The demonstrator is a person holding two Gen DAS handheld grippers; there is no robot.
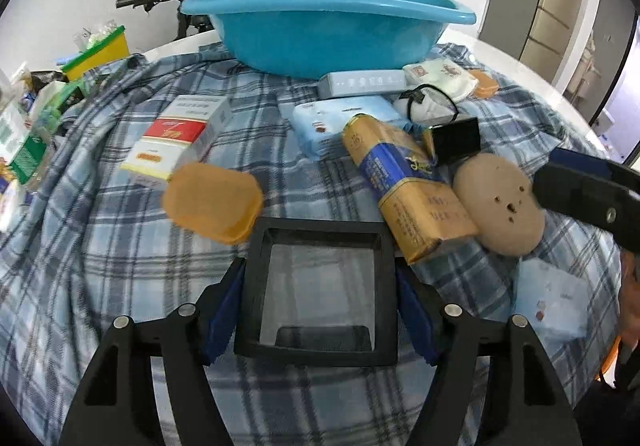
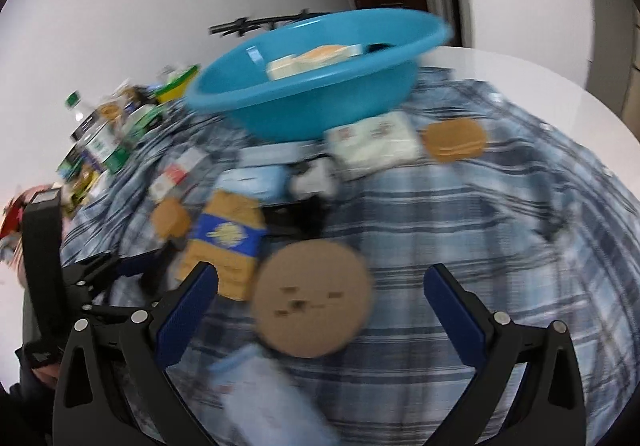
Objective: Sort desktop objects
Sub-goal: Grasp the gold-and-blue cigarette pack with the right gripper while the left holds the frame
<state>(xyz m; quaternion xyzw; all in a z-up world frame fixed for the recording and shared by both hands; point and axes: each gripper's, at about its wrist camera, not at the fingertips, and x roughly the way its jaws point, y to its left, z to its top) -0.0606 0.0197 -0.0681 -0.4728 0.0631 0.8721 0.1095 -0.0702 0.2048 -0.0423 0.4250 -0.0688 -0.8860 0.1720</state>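
Black square frame with a clear window sits clamped between the left gripper blue pads, held just above the blue plaid cloth. Right gripper has its jaws spread wide with nothing between them, hovering over the cloth; the right wrist view is motion-blurred. A round tan disc with small holes lies on the cloth just ahead of the open right jaws, nearer the left finger. In the left wrist view the same disc touches the end of a gold-and-blue pack, which lies diagonally. An orange rounded-rectangle lid sits just left of the held frame, next to a red-and-white box. A pale blue tissue pack lies behind the gold pack, and a small black box beside it. Another blue tissue pack lies close under the right gripper. Big blue plastic basin stands at the far side of the cloth; the right wrist view shows some pale boxes inside it. A grey long box and a white pack rest against the basin's base. Cluttered bottles and boxes crowd the table's left edge.
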